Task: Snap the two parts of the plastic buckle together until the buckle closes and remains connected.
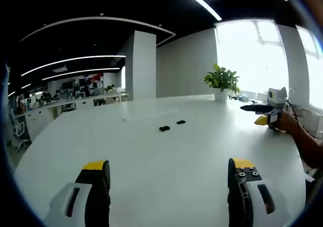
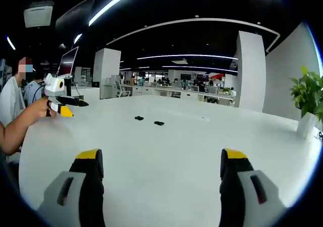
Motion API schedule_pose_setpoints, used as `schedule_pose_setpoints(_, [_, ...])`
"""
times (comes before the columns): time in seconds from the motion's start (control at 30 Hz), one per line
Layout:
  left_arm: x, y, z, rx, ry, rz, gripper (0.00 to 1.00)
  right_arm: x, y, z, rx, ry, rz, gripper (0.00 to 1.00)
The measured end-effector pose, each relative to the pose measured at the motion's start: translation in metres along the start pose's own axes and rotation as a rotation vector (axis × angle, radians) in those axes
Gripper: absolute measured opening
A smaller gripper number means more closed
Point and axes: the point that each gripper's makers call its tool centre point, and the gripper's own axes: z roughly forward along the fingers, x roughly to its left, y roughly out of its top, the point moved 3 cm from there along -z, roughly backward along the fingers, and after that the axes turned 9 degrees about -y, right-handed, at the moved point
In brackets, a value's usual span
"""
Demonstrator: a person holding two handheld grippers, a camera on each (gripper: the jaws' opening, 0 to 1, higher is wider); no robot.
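On the white table (image 1: pixel 151 156) lie two small black buckle parts (image 1: pixel 172 125), apart; both hand-held grippers gape empty.

Black buckle parts (image 1: pixel 171 125), white table (image 1: pixel 151 151)

Loads of room here. The white worktop (image 1: pixel 151 151) is bare all around the two black buckle parts (image 1: pixel 172 125), which lie near each other but apart, so either gripper can come in flat from any side. Only obstacle is a potted plant (image 1: pixel 221 82) at the far edge, well away from them.
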Motion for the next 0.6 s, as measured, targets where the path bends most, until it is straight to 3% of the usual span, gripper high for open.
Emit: schedule_pose_setpoints(0.6, [-0.0020,0.0014,0.0004,-0.005,-0.006,-0.005,0.97,-0.0041,0.0035,-0.0043,-0.020,-0.029,0.005,0.92])
